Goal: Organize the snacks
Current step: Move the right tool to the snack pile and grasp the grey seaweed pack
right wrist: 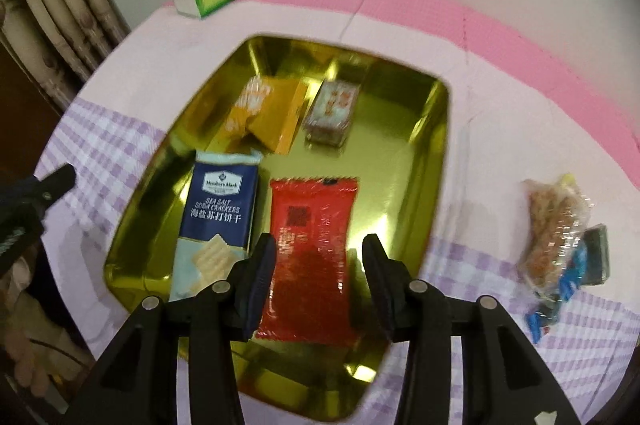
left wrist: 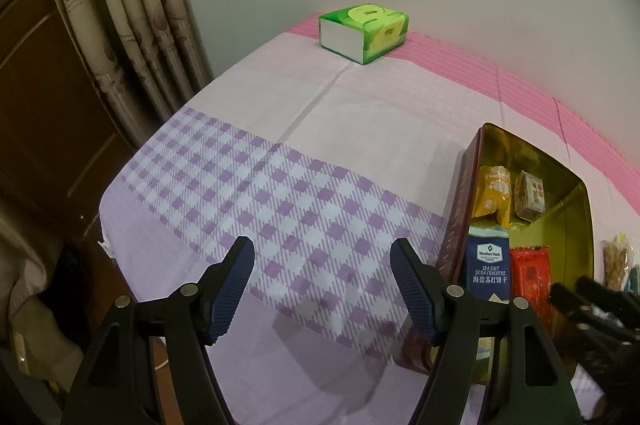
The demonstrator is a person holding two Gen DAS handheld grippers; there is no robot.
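A tin with a gold inside lies open on the cloth. In it are a blue soda cracker pack, a red packet, a yellow packet and a small brown packet. My right gripper hovers over the near end of the red packet, which lies flat on the tin floor; the jaws stand apart and do not press on it. My left gripper is open over the checked cloth just left of the tin, with nothing between its fingers.
On the cloth right of the tin lie a clear bag of brown snacks and a blue packet. A green tissue box sits at the far edge by the wall. The table's left edge drops beside a curtain.
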